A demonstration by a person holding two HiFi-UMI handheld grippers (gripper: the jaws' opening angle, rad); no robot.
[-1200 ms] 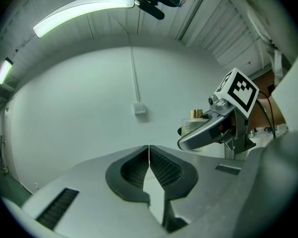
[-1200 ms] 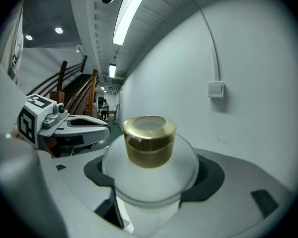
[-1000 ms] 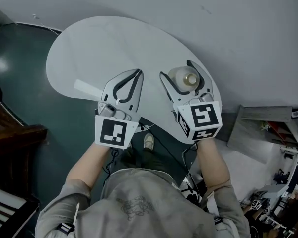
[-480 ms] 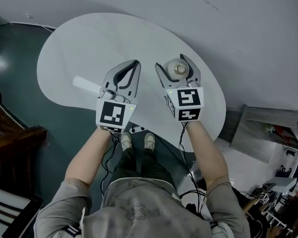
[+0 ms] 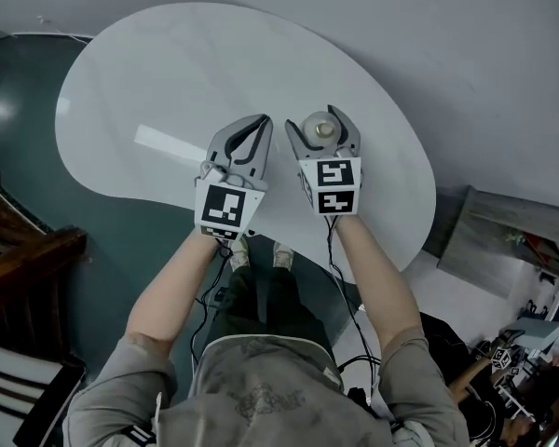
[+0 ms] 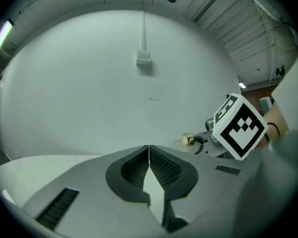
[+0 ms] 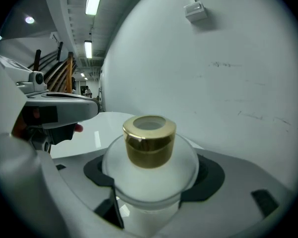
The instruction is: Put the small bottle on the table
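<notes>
The right gripper is clamped on the small bottle, its two jaws pressed against either side of the round body. The left gripper has its jaws together with nothing between them, and it hangs just beside the right one. In the head view the bottle sits upright in the jaws over the near right part of the white table. Whether its base touches the tabletop cannot be told from any view.

The bottle has a frosted white body that swells to a rounded shoulder, topped by a short gold cap. It looks stiff and smooth, most likely glass or hard plastic, and small enough to be light. The jaws should feel little weight, and the body should not give under them.

The risk lies in the shape and finish. A smooth, bulging surface can squirt up or down out of flat pads if they close above or below the widest part. The present hold looks sound – the dark pads sit at about the fullest girth, below the cap. The cap is a poor place to grip, being narrow, glossy and possibly loose.

If it is glass, a drop or a hard knock on the table could chip it, so it wants lowering gently and level until the base rests flat – only then should the jaws part
</notes>
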